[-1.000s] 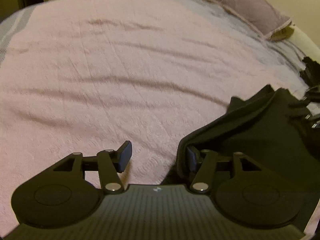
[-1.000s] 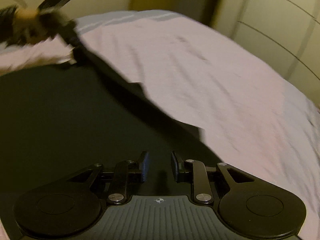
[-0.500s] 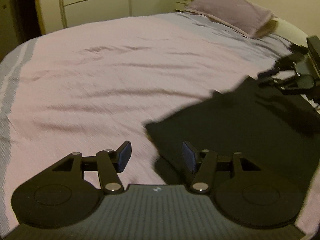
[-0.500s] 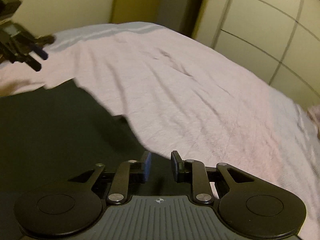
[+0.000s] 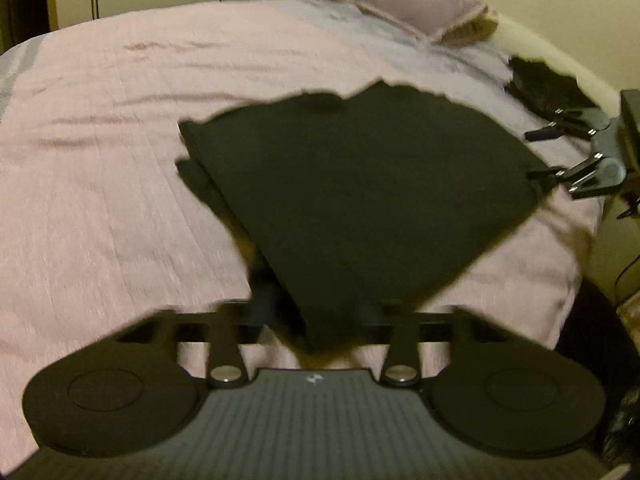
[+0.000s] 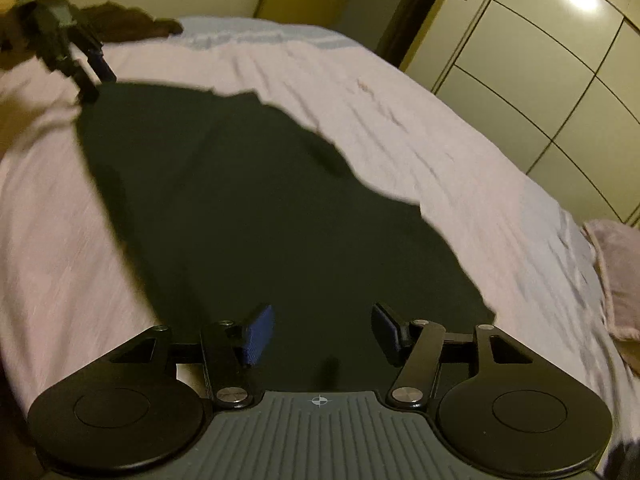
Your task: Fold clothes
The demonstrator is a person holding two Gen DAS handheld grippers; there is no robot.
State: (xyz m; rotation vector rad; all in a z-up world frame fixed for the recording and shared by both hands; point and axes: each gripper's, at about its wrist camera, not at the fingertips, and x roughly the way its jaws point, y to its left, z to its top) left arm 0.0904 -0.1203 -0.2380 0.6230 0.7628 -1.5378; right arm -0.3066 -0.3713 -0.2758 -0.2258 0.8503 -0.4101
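Note:
A black garment (image 5: pixel 360 184) lies spread on the pink bedspread (image 5: pixel 120 160); it also shows in the right wrist view (image 6: pixel 260 220). My left gripper (image 5: pixel 320 332) is open at the garment's near corner, and the cloth hides its fingertips. My right gripper (image 6: pixel 322 334) is open just above the garment's other end, with blue pads (image 6: pixel 256 336) showing. Each gripper shows in the other's view: the right one (image 5: pixel 560 152) at the garment's far right edge, the left one (image 6: pixel 84 68) at its far left corner, jaws apart.
A mauve pillow (image 5: pixel 408 4) lies at the head of the bed. Another dark garment (image 5: pixel 544 84) lies near the right edge of the bed. Wardrobe doors (image 6: pixel 540 60) stand beyond the bed. The bed's edge (image 5: pixel 576 280) drops off on the right.
The right gripper's jaws have opened wide. The garment has been laid out flat across the bed, and the left gripper has drawn back to its near corner.

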